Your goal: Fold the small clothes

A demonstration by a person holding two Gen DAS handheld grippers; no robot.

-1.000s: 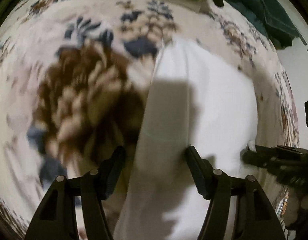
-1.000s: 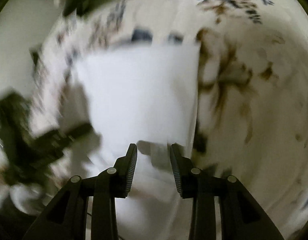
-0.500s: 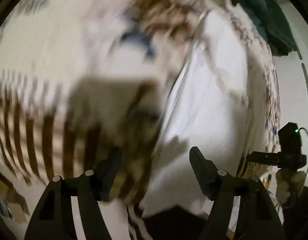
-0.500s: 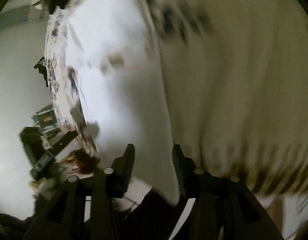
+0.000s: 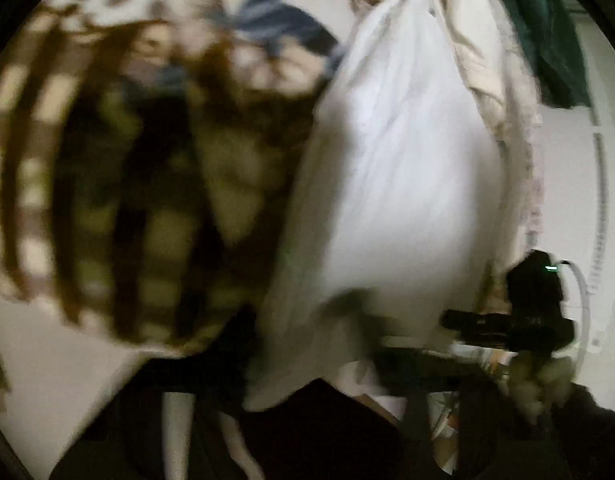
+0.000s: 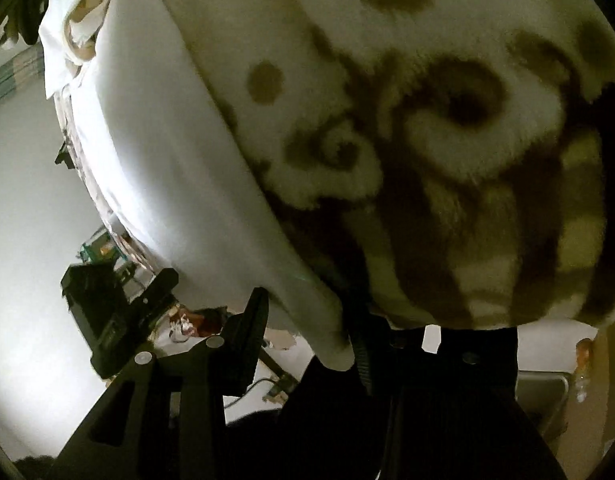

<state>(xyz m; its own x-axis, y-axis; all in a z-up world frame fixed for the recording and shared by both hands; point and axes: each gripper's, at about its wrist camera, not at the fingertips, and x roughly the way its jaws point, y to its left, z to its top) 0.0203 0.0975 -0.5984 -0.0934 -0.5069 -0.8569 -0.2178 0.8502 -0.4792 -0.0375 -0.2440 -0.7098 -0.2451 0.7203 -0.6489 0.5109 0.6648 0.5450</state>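
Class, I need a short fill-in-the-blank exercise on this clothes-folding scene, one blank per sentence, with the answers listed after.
1. The plain folded cloth lying on the bed is ____ in colour.
2. The fleecy patterned blanket beneath it is cream with ____ swirls and spots.
3. In the right wrist view, the near end of the cloth lies between the right gripper's ____.
4. The crumpled fabric at the top right of the left wrist view is dark ____.

Answers: white; brown; jaws; green

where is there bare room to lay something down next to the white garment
Bare: the blanket beside the garment, on the side away from the edge. Crowded: the garment's far end, with crumpled cloth and a teal cloth.
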